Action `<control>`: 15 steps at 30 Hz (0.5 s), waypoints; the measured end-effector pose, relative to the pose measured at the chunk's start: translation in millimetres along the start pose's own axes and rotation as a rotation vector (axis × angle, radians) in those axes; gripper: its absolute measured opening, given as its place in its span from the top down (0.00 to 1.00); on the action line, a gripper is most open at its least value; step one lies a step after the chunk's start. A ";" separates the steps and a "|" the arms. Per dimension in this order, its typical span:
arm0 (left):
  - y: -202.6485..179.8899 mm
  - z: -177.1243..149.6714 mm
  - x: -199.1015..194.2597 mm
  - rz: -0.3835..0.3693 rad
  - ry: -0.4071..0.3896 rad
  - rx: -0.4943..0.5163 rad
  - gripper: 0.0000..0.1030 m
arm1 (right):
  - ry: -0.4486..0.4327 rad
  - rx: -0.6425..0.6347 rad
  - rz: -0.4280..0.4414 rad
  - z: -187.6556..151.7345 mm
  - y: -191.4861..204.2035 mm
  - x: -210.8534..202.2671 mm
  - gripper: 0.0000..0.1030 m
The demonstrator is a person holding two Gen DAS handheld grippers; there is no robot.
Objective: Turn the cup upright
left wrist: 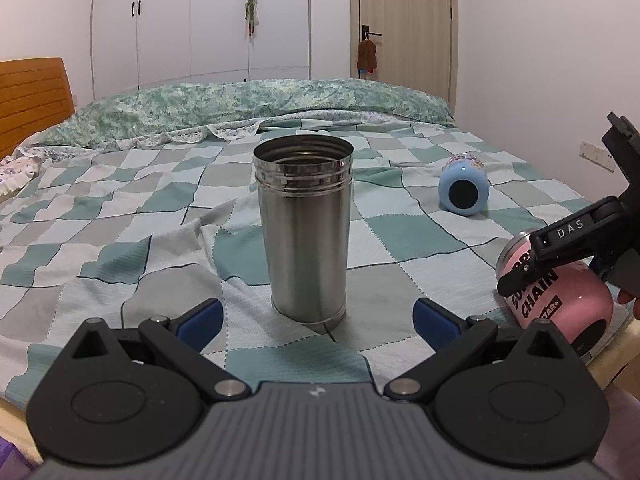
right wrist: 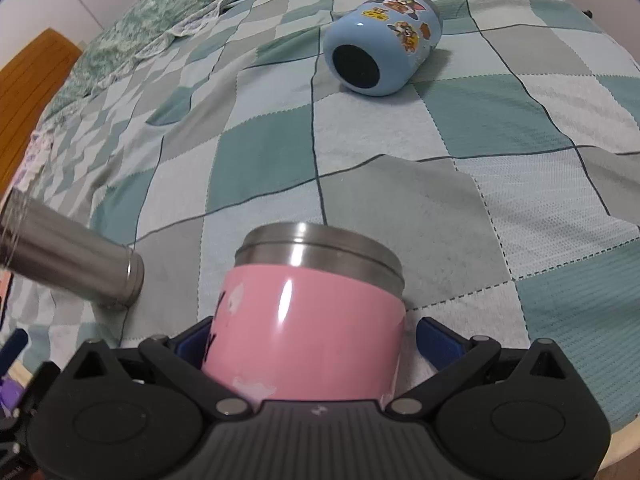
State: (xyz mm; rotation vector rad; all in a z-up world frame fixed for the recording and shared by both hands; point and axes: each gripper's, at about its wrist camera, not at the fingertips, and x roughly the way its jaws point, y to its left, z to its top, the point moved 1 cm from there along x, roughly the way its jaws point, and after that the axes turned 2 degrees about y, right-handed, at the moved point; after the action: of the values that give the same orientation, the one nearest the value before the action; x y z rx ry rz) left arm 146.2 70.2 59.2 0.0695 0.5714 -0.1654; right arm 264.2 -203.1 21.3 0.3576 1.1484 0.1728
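A steel cup point(left wrist: 306, 224) stands upright on the checked bedspread, mouth up, just ahead of my left gripper point(left wrist: 316, 322), which is open and empty. It also shows in the right wrist view point(right wrist: 68, 256). A pink cup point(right wrist: 312, 320) with a steel rim lies on its side between the fingers of my right gripper point(right wrist: 310, 340). The jaws are wide, with a gap on the right side, so a grip is unclear. In the left wrist view the right gripper point(left wrist: 560, 248) sits over the pink cup point(left wrist: 560, 296). A blue cup point(right wrist: 380, 40) lies on its side farther back.
The bedspread point(right wrist: 400, 200) covers the bed, with a rumpled green quilt point(left wrist: 240, 104) at the far side. A wooden headboard point(left wrist: 32, 96) is at the left. The bed's near edge point(left wrist: 624, 344) is at the lower right.
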 end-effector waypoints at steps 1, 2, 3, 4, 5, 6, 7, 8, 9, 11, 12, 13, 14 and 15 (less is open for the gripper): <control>-0.5 -0.1 0.6 0.000 0.001 0.000 0.00 | -0.001 0.002 0.011 0.5 -0.1 -0.4 0.06; -1.2 -0.2 1.3 -0.002 0.002 -0.001 0.00 | -0.003 0.003 0.032 0.3 0.0 -1.4 0.14; -1.6 -0.1 1.9 -0.001 0.004 -0.002 0.00 | -0.005 0.004 0.044 -0.1 0.6 -2.8 0.14; -2.1 -0.2 2.3 0.000 0.006 -0.001 0.00 | -0.011 -0.010 0.040 -1.0 2.2 -4.3 0.15; -2.7 -0.4 2.1 0.000 0.006 0.000 0.00 | -0.022 -0.024 0.039 -2.7 3.0 -6.5 0.15; -2.5 -0.2 2.3 -0.002 0.006 -0.002 0.00 | -0.043 -0.041 0.039 -5.6 5.1 -9.1 0.15; -2.6 -0.2 2.3 -0.002 0.006 -0.002 0.00 | -0.060 -0.058 0.039 -8.0 6.9 -11.2 0.15; -2.8 -0.2 2.2 -0.004 0.004 -0.003 0.00 | -0.079 -0.074 0.044 -10.5 8.6 -13.6 0.15; -3.3 -0.3 1.9 -0.004 0.003 -0.004 0.00 | -0.101 -0.088 0.051 -13.3 9.8 -16.4 0.15; -3.5 -0.2 1.4 -0.002 0.001 -0.004 0.00 | -0.152 -0.107 0.063 -19.1 9.8 -23.8 0.15; -3.6 -0.1 1.1 -0.001 0.000 -0.003 0.00 | -0.182 -0.121 0.064 -22.6 10.6 -27.9 0.16; -3.4 -0.2 0.8 0.001 -0.001 -0.002 0.00 | -0.218 -0.141 0.066 -26.8 12.4 -32.3 0.16; -3.1 0.0 0.5 0.003 -0.002 -0.002 0.00 | -0.254 -0.161 0.072 -30.8 14.0 -36.9 0.16; -2.8 -0.2 0.0 0.004 -0.004 -0.003 0.00 | -0.281 -0.173 0.079 -34.2 15.0 -41.4 0.16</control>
State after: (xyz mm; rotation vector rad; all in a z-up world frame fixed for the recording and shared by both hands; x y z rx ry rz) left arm 145.6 67.5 59.0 0.0672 0.5670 -0.1605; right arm 216.9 -195.7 49.9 0.2637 0.8358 0.2804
